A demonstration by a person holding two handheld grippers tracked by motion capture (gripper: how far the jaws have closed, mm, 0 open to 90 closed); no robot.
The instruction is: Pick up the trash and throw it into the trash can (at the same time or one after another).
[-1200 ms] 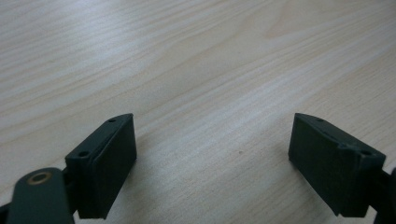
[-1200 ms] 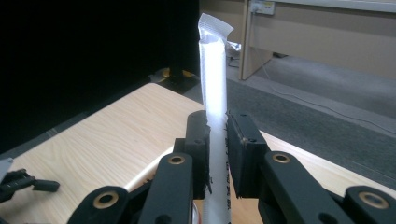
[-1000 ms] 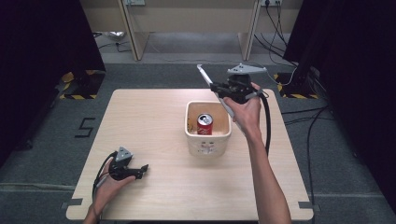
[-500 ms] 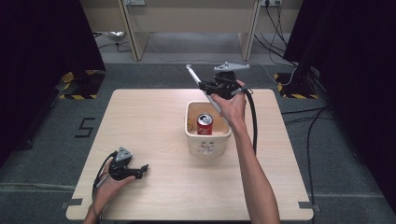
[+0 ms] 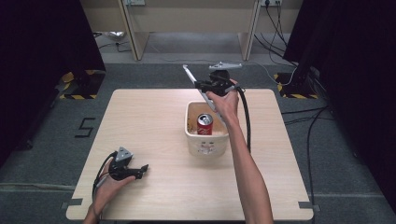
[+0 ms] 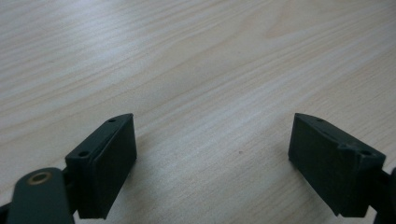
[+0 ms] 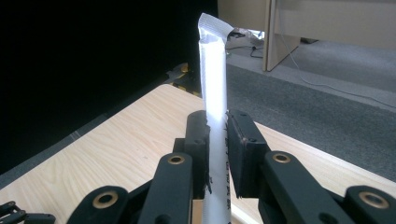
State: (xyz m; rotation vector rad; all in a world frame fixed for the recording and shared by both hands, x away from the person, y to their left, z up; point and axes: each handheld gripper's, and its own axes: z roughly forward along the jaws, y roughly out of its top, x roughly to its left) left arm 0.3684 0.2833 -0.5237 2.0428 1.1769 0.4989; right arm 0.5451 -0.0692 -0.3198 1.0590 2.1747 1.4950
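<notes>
A white glossy plastic sachet (image 7: 213, 93) is showing crimped ends above the matt, pale wood-grain table (image 7: 116, 140).

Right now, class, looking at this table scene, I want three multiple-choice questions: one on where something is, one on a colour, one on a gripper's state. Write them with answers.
1. Where is the soda can?
A. Inside the white bin
B. On the bare table beside the bin
C. In the left gripper

2. What colour is the soda can?
A. Blue
B. Red
C. Green

3. What is the right gripper doing?
A. Resting open on the table
B. Hanging shut on nothing
C. Shut on a long white tube

Answers:
1. A: in the high view the can stands upright within the bin's walls.
2. B: its side is red with a silver top.
3. C: in the right gripper view both jaws press the tube's sides, while the left gripper rests open over the table.
</notes>
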